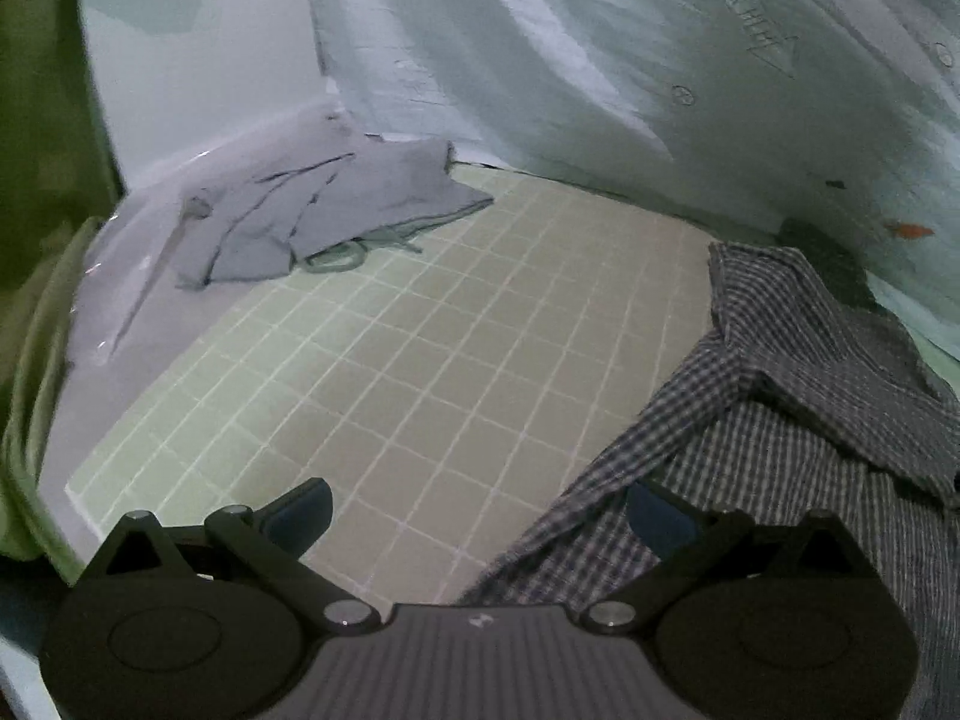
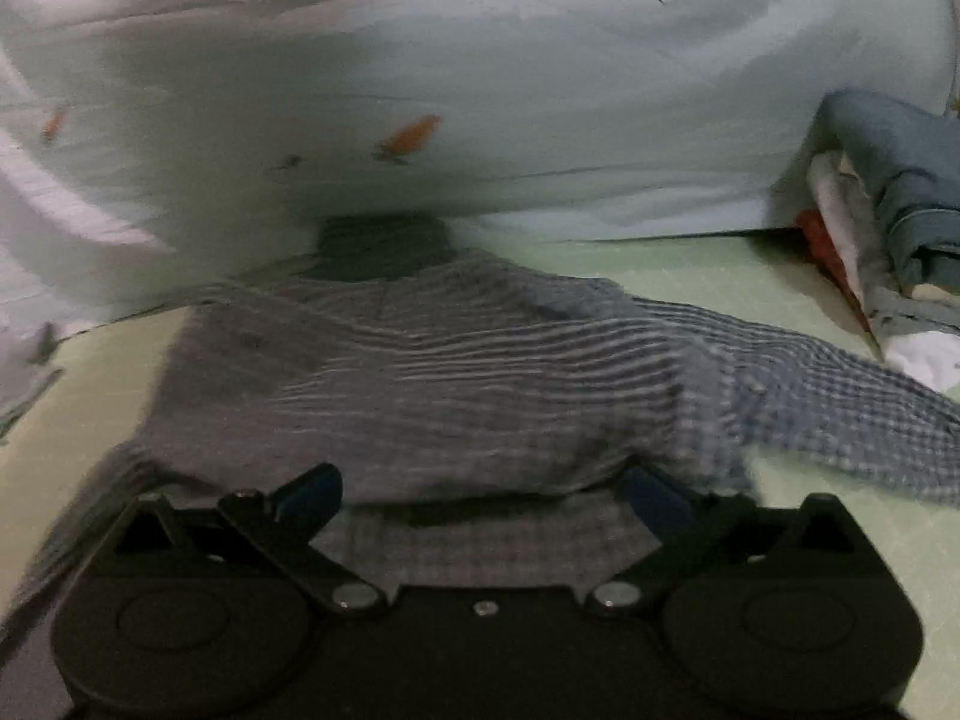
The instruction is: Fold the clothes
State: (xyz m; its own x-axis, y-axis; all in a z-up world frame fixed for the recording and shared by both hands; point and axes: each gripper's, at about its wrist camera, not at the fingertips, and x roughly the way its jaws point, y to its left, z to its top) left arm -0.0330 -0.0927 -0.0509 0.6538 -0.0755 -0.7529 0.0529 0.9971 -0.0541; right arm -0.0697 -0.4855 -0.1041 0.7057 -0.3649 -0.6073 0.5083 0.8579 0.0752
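Black plastic linkage of my left gripper (image 1: 480, 510) fills the near edge, blue-padded fingers (image 1: 303, 510) spread wide with nothing between them; the right-side pad sits against the hem of the checked shirt (image 1: 810, 420).

Left wrist view, left to right:
- Olive-green cloth (image 1: 36, 324), soft folds, hanging off the far left edge.
- Grey garment (image 1: 336, 210), thin and matte, crumpled flat, with a green drawstring (image 1: 360, 249) looping out of its near edge onto the mat.
- Pale green mat (image 1: 390, 372), quilted in a white grid, smooth and bare through the middle: the widest open room lies here, between the grey garment and the shirt.
- Checked shirt, fine dark-and-white weave, rumpled in ridges, its edge running diagonally over the mat's right side.
- Behind everything, a pale blue sheet (image 1: 540, 60) printed with small orange carrots, draped in long creases.

Right wrist view, left to right:
- My right gripper (image 2: 480, 498), fingers likewise apart, straddles a fold of the same shirt (image 2: 450, 372) without clamping it; cloth lies between and under the pads. Motion blur softens the weave.
- One shirt sleeve trails right across the mat (image 2: 810, 540), which is bare beyond the sleeve's near edge.
- Far right, a stack of folded clothes (image 2: 888, 228): blue denim on top, white and red layers under it, against the carrot sheet (image 2: 540, 90).
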